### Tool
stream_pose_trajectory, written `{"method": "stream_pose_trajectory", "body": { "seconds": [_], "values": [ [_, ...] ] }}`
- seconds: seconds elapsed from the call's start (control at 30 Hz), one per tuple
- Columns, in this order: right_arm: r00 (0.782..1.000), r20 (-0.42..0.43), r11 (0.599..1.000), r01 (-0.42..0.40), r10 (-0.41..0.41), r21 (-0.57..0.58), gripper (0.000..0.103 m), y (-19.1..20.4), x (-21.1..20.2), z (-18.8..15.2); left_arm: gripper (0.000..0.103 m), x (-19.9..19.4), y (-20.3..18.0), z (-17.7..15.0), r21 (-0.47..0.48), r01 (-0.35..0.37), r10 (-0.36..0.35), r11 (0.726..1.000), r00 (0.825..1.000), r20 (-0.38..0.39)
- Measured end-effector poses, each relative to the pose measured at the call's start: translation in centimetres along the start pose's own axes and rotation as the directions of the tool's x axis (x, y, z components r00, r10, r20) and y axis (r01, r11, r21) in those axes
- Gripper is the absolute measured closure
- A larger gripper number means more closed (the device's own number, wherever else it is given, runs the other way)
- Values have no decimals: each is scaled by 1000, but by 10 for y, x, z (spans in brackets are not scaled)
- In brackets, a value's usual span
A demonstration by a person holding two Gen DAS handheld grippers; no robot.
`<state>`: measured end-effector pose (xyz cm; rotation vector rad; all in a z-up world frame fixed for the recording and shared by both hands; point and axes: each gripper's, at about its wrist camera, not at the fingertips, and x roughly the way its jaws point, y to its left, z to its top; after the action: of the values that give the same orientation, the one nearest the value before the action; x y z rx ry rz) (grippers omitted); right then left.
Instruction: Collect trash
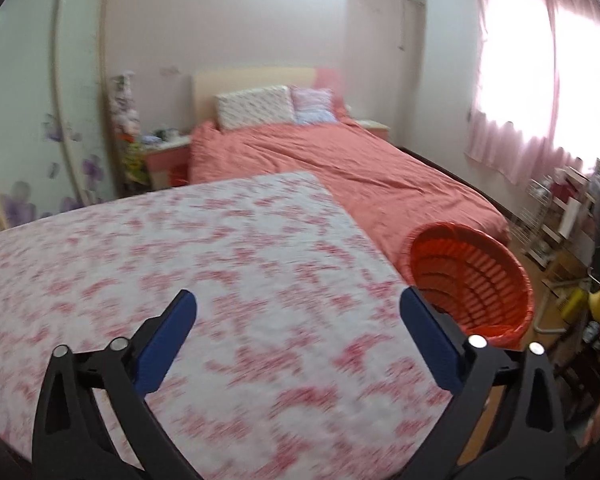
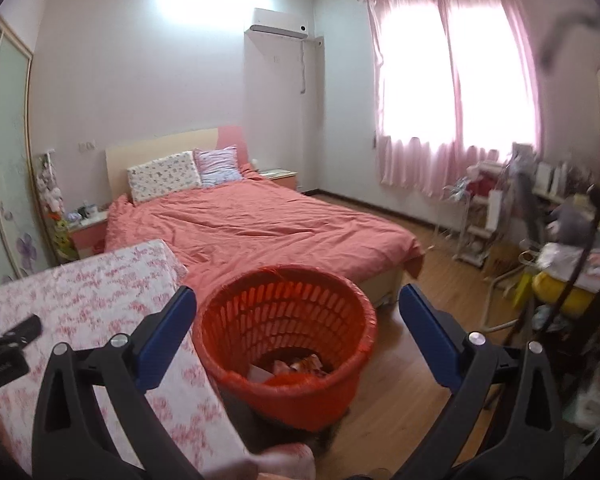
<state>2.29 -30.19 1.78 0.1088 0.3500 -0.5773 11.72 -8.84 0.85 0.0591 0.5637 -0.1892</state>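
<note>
A red slatted waste basket (image 2: 288, 344) stands on the wooden floor beside a table covered with a pink-flowered cloth (image 2: 100, 312). Scraps of paper trash (image 2: 296, 366) lie at its bottom. My right gripper (image 2: 298, 300) hovers above and in front of the basket, jaws wide apart and nothing between them. In the left wrist view my left gripper (image 1: 298, 304) stands open over the flowered cloth (image 1: 180, 280), empty, with the basket (image 1: 472, 280) just beyond its right finger. The left gripper's tip (image 2: 16, 330) shows at the left edge of the right wrist view.
A bed with a salmon cover (image 2: 252, 232) and two pillows lies behind the table. A wardrobe with flower prints (image 1: 40, 120) lines the left wall. Cluttered racks and shelves (image 2: 540, 232) fill the right side under a pink-curtained window (image 2: 452, 100).
</note>
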Motion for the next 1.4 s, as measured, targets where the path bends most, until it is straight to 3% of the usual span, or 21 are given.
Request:
{"method": "stream_pose_trajectory", "body": {
  "seconds": [0.17,0.3,0.5,0.83,1.4],
  "values": [
    [999,34,998,29,-27,-51,4,18,-46,-18,2,-32,18,-25,-29,-98,99,995,994,37],
    [998,45,999,43,-42,-31,4,22,-76,-35,2,-52,32,-44,-69,-123,126,990,991,45],
    [998,-62,999,28,-29,-16,4,31,-101,-56,2,-75,43,-65,-99,-171,176,980,983,46],
    [991,-126,999,30,-34,-38,4,42,-117,-71,2,-94,57,-88,-120,-161,165,980,986,28],
    [990,-142,999,15,-20,-35,4,41,-121,-68,2,-111,50,-85,-108,-162,170,981,983,73]
  ]
}}
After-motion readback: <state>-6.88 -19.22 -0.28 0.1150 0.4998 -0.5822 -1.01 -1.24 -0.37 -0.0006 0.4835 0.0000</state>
